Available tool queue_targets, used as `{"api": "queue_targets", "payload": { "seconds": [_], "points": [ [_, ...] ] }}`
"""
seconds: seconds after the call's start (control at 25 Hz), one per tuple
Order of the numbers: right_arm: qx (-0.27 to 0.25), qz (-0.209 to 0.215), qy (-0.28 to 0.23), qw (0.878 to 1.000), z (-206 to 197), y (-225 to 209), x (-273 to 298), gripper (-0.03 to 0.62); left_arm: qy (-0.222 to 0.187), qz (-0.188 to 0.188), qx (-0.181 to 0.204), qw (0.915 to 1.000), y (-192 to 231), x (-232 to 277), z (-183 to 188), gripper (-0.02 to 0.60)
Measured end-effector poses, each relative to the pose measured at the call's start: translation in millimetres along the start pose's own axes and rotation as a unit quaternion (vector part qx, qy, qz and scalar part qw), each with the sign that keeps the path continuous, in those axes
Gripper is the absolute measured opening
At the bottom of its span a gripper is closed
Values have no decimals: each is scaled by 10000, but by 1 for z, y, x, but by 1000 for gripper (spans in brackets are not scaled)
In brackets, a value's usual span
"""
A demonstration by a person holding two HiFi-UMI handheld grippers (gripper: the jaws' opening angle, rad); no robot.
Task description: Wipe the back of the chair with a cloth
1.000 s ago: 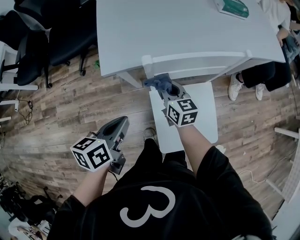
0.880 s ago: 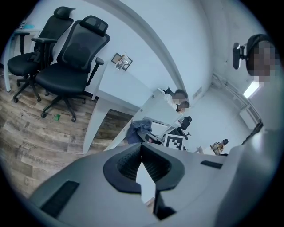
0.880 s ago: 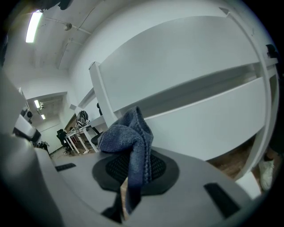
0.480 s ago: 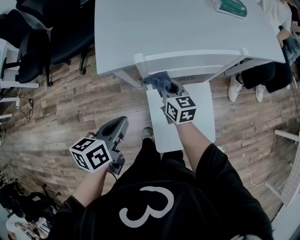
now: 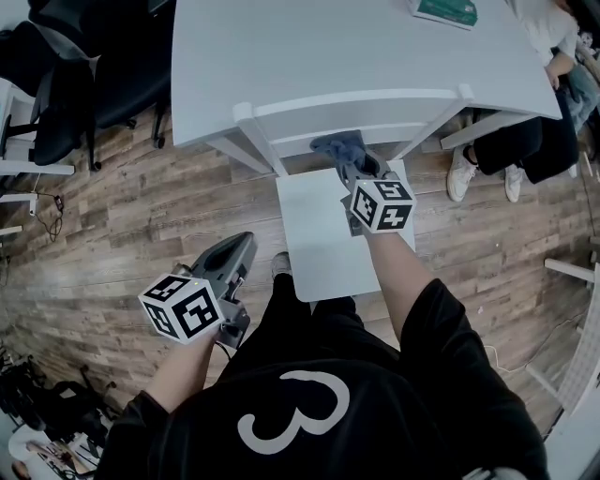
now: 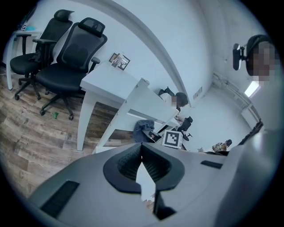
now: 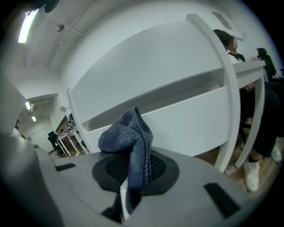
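Two grippers: one in each of the person's hands, the left well off the chair (image 5: 356, 100), the right at its back
Office chairs (image 5: 94, 84): black, far to the left of the chair, on the wood floor (image 5: 141, 216)
Left gripper (image 6: 142, 145): left of the chair's seat and nearer the person, over the floor; its jaws are pressed together at the tips with nothing between them
Table (image 5: 328, 47): white, just behind the chair's back, with a green item (image 5: 445, 11) lying on it beyond the chair's right post
Cloth (image 5: 339, 147): blue, bunched, at the lower slat of the chair's back near its middle, on the seat side; whether it touches the slat cannot be told
Right gripper (image 7: 133, 164): above the rear of the chair's seat, jaws pinching the cloth, which sticks out past their tips
Seated person (image 5: 525, 150): right of the chair, legs under the table's edge
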State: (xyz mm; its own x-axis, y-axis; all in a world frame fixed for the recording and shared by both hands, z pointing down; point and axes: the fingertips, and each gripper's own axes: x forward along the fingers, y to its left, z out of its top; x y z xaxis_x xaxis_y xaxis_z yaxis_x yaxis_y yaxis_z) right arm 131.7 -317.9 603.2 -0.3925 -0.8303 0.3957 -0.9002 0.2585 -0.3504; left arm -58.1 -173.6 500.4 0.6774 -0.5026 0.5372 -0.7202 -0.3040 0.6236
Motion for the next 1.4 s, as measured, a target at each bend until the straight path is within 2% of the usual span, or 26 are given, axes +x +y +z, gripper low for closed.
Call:
{"api": "queue_targets", "payload": {
  "seconds": [0.4, 0.8, 0.92, 1.12, 1.4],
  "points": [
    [143, -650, -97, 9977, 17, -96, -36, 48, -9, -13, 66, 10000, -34, 17, -14, 14],
    [324, -825, -148, 9960, 27, -142, -56, 48, -258, 172, 3, 9995, -52, 13, -27, 14],
    [278, -653, -89, 9974, 27, -141, -57, 48, -362, 198, -58, 9991, -58, 9, -32, 14],
    [327, -207, 92, 9992, 19, -126, -82, 48, -506, -30, -124, 9986, -79, 2, -39, 14],
    [535, 851, -118, 9949, 34, -65, -182, 48, -459, -376, 217, 9980, -119, -2, -37, 14]
  ]
}}
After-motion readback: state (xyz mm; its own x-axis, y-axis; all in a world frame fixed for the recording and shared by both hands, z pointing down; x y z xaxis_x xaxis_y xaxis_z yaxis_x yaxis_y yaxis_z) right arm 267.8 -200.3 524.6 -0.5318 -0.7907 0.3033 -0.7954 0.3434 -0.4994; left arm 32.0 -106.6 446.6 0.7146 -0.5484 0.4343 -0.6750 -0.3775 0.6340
